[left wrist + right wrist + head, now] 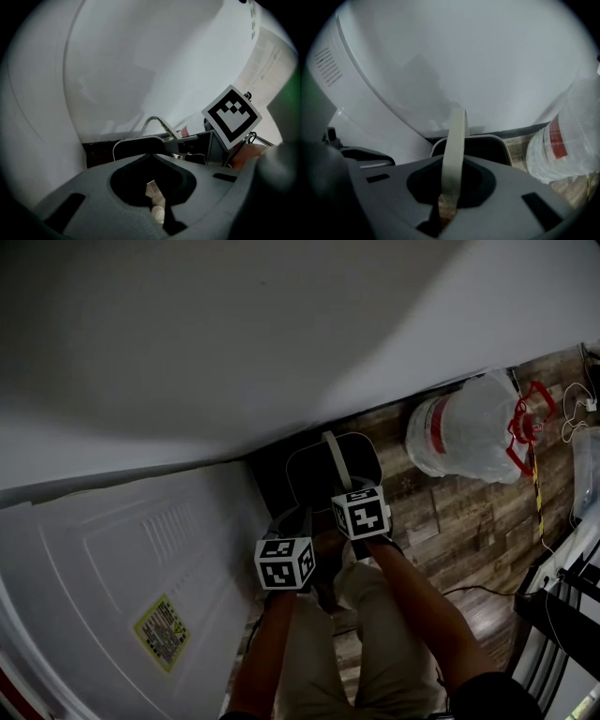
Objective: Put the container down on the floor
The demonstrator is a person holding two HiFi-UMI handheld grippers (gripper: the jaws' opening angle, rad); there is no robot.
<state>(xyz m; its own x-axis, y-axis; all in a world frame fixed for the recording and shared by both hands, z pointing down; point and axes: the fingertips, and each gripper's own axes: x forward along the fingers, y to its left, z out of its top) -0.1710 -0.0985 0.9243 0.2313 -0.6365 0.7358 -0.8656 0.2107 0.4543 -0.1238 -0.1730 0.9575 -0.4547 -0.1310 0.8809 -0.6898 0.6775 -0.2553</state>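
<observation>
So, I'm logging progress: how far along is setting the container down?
Done: the dark container with a pale strap handle hangs low by the wooden plank floor; touchdown unclear. In hand: the right gripper has its jaws shut on that handle. Left: settle it, release.

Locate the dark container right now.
Head view, centre: the dark container is held by its pale handle in the right gripper, between the white appliance on its left and the plastic water jug on its right.
</observation>
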